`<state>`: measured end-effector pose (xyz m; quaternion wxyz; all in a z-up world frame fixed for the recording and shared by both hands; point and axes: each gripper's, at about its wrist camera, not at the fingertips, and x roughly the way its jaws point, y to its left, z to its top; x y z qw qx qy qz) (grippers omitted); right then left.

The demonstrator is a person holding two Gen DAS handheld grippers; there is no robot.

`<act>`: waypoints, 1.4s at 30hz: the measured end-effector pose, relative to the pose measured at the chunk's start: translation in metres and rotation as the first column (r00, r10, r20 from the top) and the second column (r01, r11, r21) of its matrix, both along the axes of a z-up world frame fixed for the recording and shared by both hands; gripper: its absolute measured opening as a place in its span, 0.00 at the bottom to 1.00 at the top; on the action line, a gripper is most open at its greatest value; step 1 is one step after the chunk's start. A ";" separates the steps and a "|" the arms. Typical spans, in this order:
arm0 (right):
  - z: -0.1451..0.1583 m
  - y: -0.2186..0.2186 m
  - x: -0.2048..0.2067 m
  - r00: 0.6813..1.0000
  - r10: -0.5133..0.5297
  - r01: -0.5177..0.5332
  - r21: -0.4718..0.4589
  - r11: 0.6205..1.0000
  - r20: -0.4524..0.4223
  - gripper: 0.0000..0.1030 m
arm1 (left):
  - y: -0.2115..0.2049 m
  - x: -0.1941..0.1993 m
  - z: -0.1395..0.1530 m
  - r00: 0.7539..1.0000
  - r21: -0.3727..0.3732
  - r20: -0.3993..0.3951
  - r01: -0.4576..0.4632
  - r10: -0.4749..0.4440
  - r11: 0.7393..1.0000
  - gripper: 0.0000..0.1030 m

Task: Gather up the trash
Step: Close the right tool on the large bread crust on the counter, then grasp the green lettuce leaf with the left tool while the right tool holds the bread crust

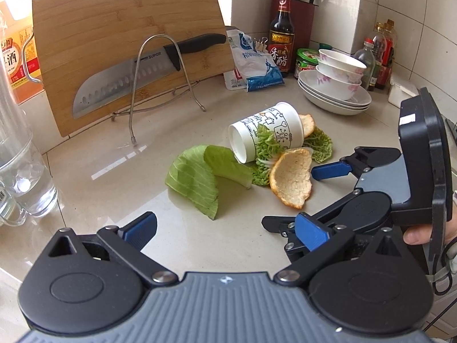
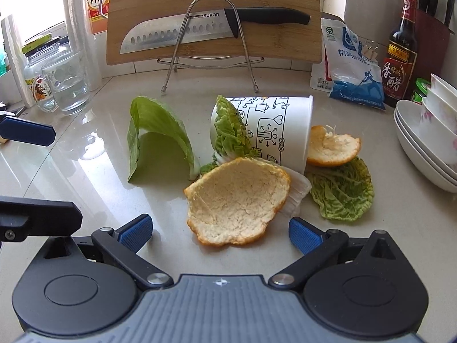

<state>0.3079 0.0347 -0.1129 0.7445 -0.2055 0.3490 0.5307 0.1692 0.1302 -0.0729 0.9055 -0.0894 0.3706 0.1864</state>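
A white printed paper cup (image 1: 265, 134) (image 2: 271, 125) lies on its side on the beige counter amid scraps. A large orange peel (image 1: 291, 178) (image 2: 238, 204) lies nearest, just in front of my right gripper (image 2: 220, 233), which is open and empty around its near edge. A second peel (image 2: 331, 145) lies right of the cup. A smooth cabbage leaf (image 1: 197, 180) (image 2: 154, 137) lies left; crinkled leaves (image 2: 342, 191) lie right and against the cup. My left gripper (image 1: 225, 228) is open and empty, short of the cabbage leaf. The right gripper (image 1: 322, 194) shows in the left view.
A bamboo cutting board (image 2: 214, 5) with a knife (image 2: 182, 31) stands in a wire rack at the back. Stacked bowls (image 1: 337, 83) (image 2: 428, 143), a vinegar bottle (image 2: 400, 54), a salt bag (image 2: 351, 63) stand right. Water glasses (image 1: 25, 177) (image 2: 67, 85) stand left.
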 end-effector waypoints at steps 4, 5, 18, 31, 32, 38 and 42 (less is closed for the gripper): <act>0.002 0.004 0.003 1.000 0.006 -0.006 0.012 1.000 -0.006 0.93 | 0.006 0.004 0.001 1.000 0.009 -0.001 0.002 -0.002 1.000 0.99; 0.002 0.005 0.003 1.000 0.003 -0.003 0.013 1.000 -0.007 0.92 | 0.008 0.005 0.001 1.000 0.012 -0.001 0.006 -0.006 1.000 0.99; 0.012 -0.007 0.010 0.999 -0.048 0.048 0.021 0.999 -0.011 0.57 | 0.020 0.026 0.000 1.000 0.062 -0.014 0.011 -0.010 0.998 0.99; 0.013 -0.022 0.005 0.997 -0.070 0.071 0.016 0.997 -0.017 0.55 | 0.038 0.067 0.011 0.984 0.016 0.030 -0.174 0.174 0.985 0.99; 0.014 -0.022 0.005 0.997 -0.073 0.073 0.017 0.997 -0.015 0.55 | 0.039 0.072 0.010 0.980 0.026 0.033 -0.196 0.196 0.980 0.99; 0.016 -0.025 0.006 0.997 -0.080 0.080 0.021 0.997 -0.006 0.55 | 0.049 0.091 -0.015 0.955 0.011 -0.045 -0.293 0.293 0.956 0.97; 0.015 -0.027 0.008 0.997 -0.080 0.081 0.024 0.996 -0.014 0.55 | 0.055 0.079 -0.023 0.941 -0.011 -0.081 -0.330 0.328 0.944 0.97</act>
